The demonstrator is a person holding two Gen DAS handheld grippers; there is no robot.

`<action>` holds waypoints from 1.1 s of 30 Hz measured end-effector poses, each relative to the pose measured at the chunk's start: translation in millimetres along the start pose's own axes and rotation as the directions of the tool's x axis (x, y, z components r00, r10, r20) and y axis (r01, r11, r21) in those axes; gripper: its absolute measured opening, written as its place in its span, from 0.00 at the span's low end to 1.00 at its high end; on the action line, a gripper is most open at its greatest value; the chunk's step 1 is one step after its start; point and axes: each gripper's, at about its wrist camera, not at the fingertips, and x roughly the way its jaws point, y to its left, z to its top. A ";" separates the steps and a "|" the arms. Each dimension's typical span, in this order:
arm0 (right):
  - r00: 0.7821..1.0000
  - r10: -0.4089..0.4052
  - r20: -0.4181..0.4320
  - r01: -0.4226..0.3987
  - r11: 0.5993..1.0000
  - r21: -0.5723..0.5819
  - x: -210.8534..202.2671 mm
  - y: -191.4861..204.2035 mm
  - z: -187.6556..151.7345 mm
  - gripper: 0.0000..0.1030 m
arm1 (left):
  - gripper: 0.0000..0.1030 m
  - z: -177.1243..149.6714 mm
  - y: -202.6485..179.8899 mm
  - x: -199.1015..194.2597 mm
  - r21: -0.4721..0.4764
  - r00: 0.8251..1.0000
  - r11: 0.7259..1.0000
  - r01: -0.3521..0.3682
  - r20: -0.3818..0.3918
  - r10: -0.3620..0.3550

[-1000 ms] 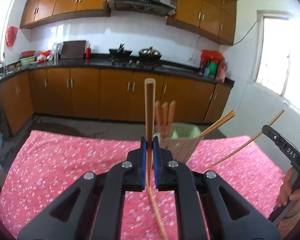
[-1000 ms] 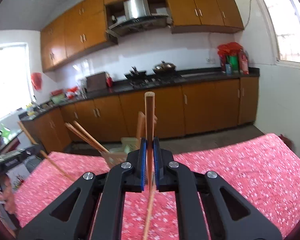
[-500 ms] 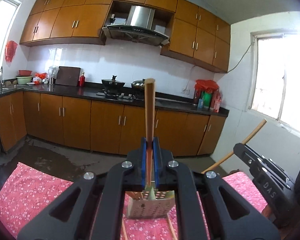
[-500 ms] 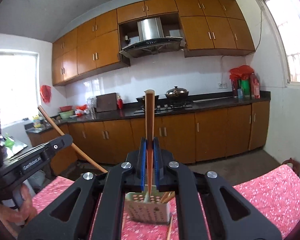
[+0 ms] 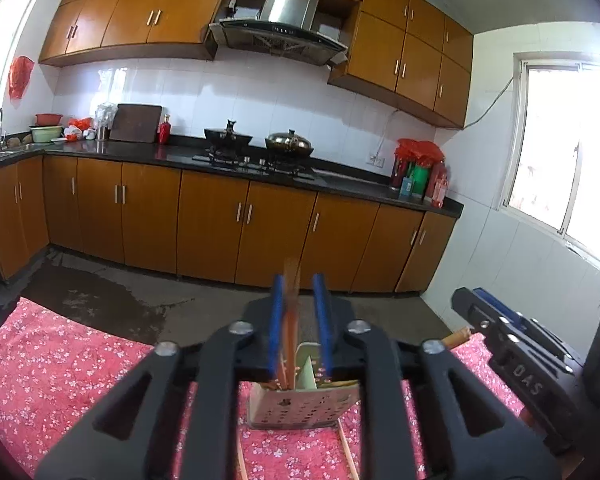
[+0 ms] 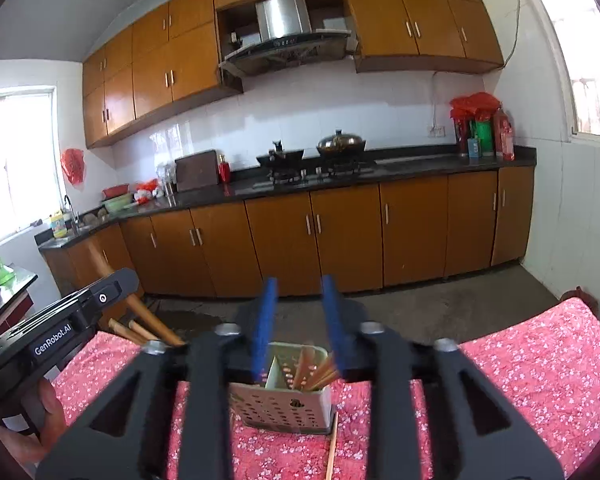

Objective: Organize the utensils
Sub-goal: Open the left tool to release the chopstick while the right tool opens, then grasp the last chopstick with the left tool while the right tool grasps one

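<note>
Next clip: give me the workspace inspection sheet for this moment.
Surface: red floral tablecloth.
Job's things: perforated utensil holder holding chopsticks; loose chopsticks on the cloth beside it.
Clutter: nothing seen on the table.
Grippers: left hand-held gripper opening, a blurred chopstick between its jaws, not pinched; right hand-held gripper opening, nothing between its jaws.
Cables: a wire on the wall near the window.
Surroundings: wooden kitchen cabinets, stove with pots.
</note>
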 end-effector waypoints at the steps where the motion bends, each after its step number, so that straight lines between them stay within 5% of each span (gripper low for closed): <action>1: 1.000 -0.003 0.009 0.003 1.000 0.000 -6.0 -0.8 1.7 0.31 | 0.26 0.6 0.7 -4.0 0.000 1.000 1.000 -0.002 0.008 0.002; 9: 0.997 -0.072 -0.028 0.072 0.997 0.004 -43.4 -27.5 -17.1 0.39 | 0.36 -0.2 15.7 -49.1 0.008 0.998 0.998 -0.063 0.024 0.063; 14: 0.970 -0.133 -0.202 0.138 0.990 0.012 -35.2 -58.3 -71.4 0.40 | 0.44 -40.0 47.6 -69.8 0.033 0.985 0.986 -0.165 -0.045 0.166; 21: 0.877 -0.075 -0.475 0.120 0.991 0.065 -4.5 -65.6 -172.7 0.40 | 0.44 -142.9 93.0 -43.9 0.112 0.906 0.948 -0.297 -0.280 0.316; 25: 0.847 0.004 -0.532 0.058 0.993 0.100 5.5 -43.8 -203.5 0.35 | 0.44 -179.8 99.3 -35.7 0.078 0.882 0.960 -0.270 -0.379 0.279; 30: 0.829 -0.012 -0.559 0.033 0.999 0.028 16.8 -16.8 -219.6 0.29 | 0.44 -196.4 84.0 -34.5 0.028 0.893 0.979 -0.203 -0.405 0.197; 33: 0.821 -0.040 -0.570 0.048 0.999 0.001 21.6 -15.9 -228.6 0.10 | 0.44 -202.9 70.6 -26.6 0.020 0.891 0.985 -0.171 -0.423 0.163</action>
